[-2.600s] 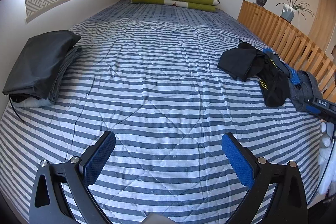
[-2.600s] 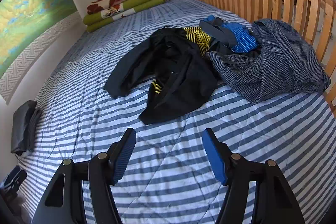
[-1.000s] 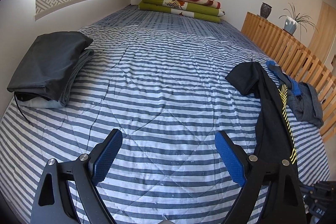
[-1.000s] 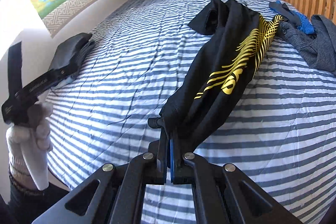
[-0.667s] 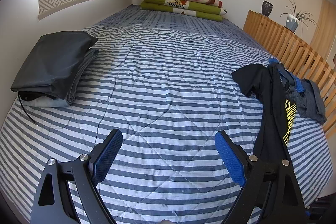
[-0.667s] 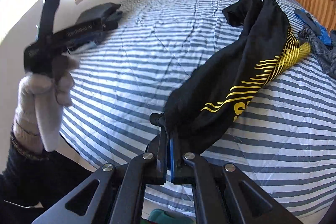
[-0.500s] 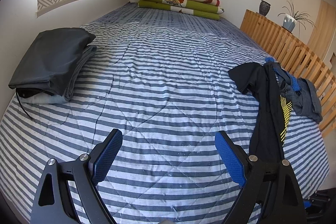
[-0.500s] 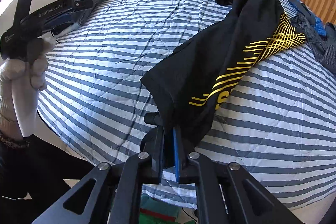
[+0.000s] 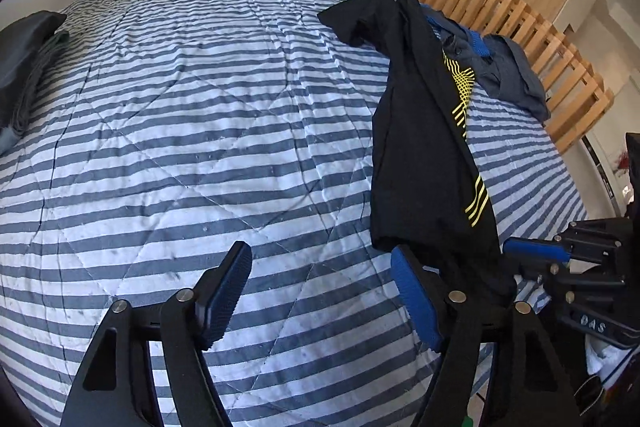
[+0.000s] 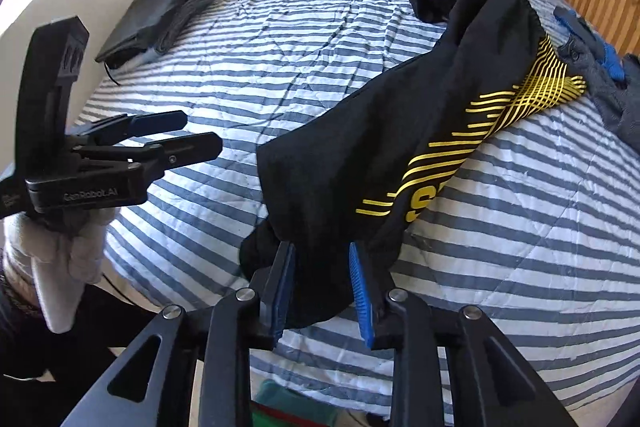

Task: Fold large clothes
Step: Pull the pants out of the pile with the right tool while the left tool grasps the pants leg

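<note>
A black garment with yellow line print (image 10: 420,131) lies stretched across the striped bed (image 9: 200,131), running from the lower centre of the right wrist frame up toward the upper right. The right gripper (image 10: 322,287) has its jaws parted, with the garment's near end bunched between the blue pads (image 10: 360,291); whether the cloth touches them I cannot tell. The left gripper (image 9: 320,291) sits at the bottom of its own frame, jaws wide apart over bare bedding, the garment just beside its right pad. At upper right of the left wrist frame, a grey and blue heap of clothes (image 9: 508,67) lies by the wooden slatted rail (image 9: 500,11). A folded dark stack (image 10: 156,15) rests upper left in the right wrist frame.
</note>
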Tool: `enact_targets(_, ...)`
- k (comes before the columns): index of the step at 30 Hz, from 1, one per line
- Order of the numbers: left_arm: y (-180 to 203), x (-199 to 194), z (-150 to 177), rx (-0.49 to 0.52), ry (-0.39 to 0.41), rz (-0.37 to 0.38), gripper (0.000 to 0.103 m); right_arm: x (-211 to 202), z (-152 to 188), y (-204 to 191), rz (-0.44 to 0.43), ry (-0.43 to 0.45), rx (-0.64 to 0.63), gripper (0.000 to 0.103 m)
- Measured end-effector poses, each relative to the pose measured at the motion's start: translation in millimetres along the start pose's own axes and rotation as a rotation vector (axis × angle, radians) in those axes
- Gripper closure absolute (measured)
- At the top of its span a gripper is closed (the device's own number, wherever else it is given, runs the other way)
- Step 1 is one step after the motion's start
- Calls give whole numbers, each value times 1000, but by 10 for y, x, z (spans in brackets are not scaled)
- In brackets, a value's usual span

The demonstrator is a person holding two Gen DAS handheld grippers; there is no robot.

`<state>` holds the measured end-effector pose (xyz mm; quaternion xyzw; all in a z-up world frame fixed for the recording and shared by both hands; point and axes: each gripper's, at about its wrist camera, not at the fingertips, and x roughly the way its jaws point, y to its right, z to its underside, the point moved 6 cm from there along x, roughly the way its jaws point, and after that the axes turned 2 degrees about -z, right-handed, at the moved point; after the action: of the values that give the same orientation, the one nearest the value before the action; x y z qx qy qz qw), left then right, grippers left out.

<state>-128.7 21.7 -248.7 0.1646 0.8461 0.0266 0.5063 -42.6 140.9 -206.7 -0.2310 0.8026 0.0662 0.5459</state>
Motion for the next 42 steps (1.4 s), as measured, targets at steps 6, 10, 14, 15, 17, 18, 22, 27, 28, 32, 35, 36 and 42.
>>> enact_targets(6,96,84,-4,44,-22,20,37,-166,-17,627,201,54,102,103)
enact_targets(10,196,201,-34,89,-35,0,37,-297,-41,869,119,81,206,102)
enact_targets(14,253,388,-94,103,-65,-8,37,-105,42,574,-63,-6,183,56)
enact_targets(15,263,407,-129,100,-62,-7,37,-45,75,464,-92,-20,167,51)
enact_targets(17,292,409,-202,96,-50,3,37,93,162,236,-139,-64,126,51)
enact_targets(18,300,395,-239,94,-41,6,37,158,196,146,-145,-82,107,51)
enact_targets(22,336,275,-376,96,4,18,37,280,260,56,-58,-97,49,100)
enact_targets(27,390,176,-458,113,32,33,37,-46,153,528,19,-6,146,99)
enact_targets(28,402,182,-454,116,29,33,36,-124,135,645,48,14,171,99)
enact_targets(32,532,244,-382,153,5,46,36,-296,103,965,111,43,231,99)
enact_targets(35,674,309,-300,206,-14,54,37,-305,101,1071,139,43,255,99)
enact_targets(36,718,326,-275,221,-21,55,37,-309,103,1123,160,46,258,99)
enact_targets(42,954,217,-65,287,0,88,37,-239,125,1264,172,23,255,99)
